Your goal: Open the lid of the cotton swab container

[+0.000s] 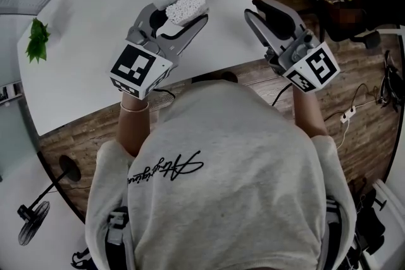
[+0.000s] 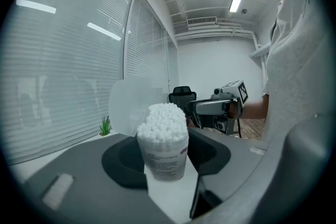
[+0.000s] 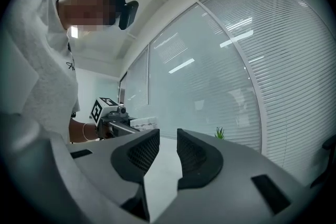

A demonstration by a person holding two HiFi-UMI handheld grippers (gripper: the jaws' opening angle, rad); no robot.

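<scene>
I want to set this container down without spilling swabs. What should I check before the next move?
1. Grip: the left gripper is shut on the cotton swab container, pads on both sides: ok.
2. Opening: the lid is flipped back and the swabs are exposed: ok.
3. Contents: the swabs are heaped above the rim, none seen loose: ok.
4. Spare hand: the right gripper has its jaws a little apart with nothing between them: ok.
5. Support: whether the container rests on the table: cannot tell.
</scene>
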